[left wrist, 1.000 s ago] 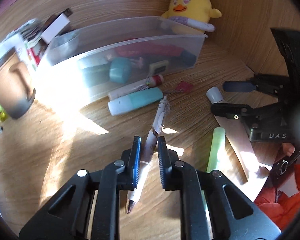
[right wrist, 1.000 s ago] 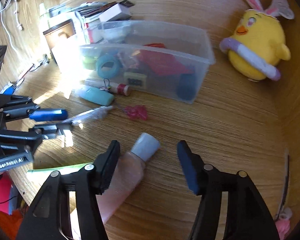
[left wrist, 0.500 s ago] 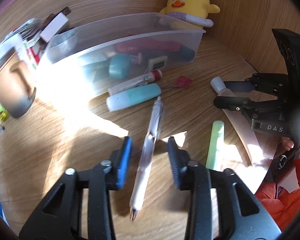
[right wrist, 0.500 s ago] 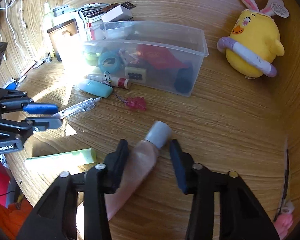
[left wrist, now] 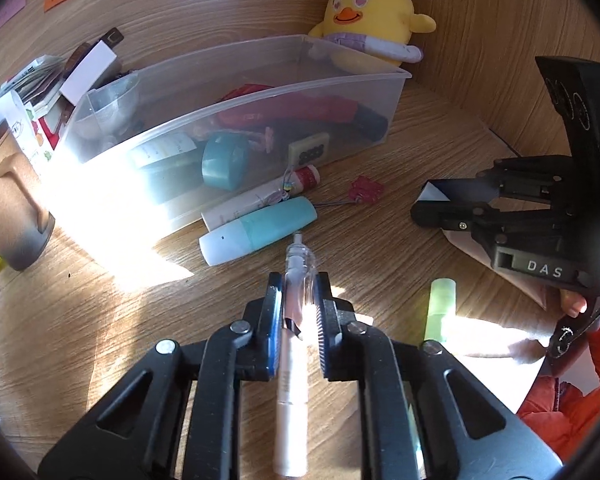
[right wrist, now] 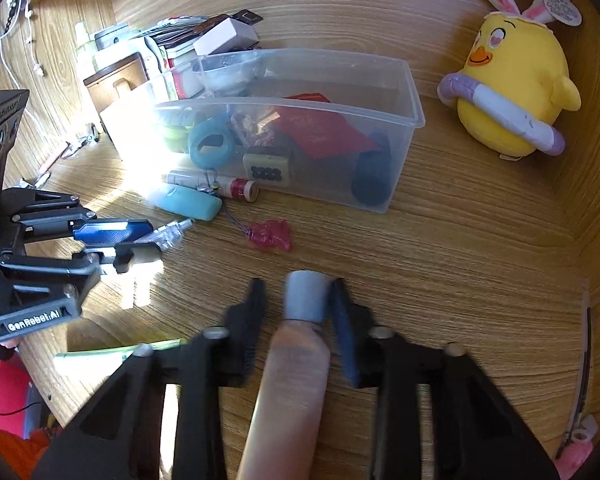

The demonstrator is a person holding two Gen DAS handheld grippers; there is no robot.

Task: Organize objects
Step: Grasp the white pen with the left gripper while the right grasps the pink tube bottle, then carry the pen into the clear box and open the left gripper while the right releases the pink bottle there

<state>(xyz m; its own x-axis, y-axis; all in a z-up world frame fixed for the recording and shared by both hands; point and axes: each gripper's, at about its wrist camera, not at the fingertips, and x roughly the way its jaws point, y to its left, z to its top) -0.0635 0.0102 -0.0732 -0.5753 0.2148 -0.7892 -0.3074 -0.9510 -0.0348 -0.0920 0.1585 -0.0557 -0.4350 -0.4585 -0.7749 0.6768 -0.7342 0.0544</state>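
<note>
My left gripper (left wrist: 298, 300) is shut on a clear and white pen (left wrist: 294, 340) that points toward the clear plastic bin (left wrist: 236, 92). My right gripper (right wrist: 298, 304) straddles a pink tube with a grey cap (right wrist: 296, 364); the right finger touches the cap and a gap shows on the left. The bin (right wrist: 414, 116) holds a teal ring, a red packet and a dark cylinder. A teal bottle (left wrist: 260, 230), a white tube (left wrist: 260, 200), a pink charm (right wrist: 272, 234) and a green tube (left wrist: 440, 312) lie on the desk.
A yellow chick plush (right wrist: 512, 92) sits at the back right by the wooden wall. A brown mug (left wrist: 12, 208) and stacked boxes and papers (right wrist: 204, 36) stand left of the bin. Bright sun glare covers the bin's left end.
My left gripper opened half a second ago and has shut on the pen again, nearer its top. My right gripper moved over the pink tube and narrowed around its cap.
</note>
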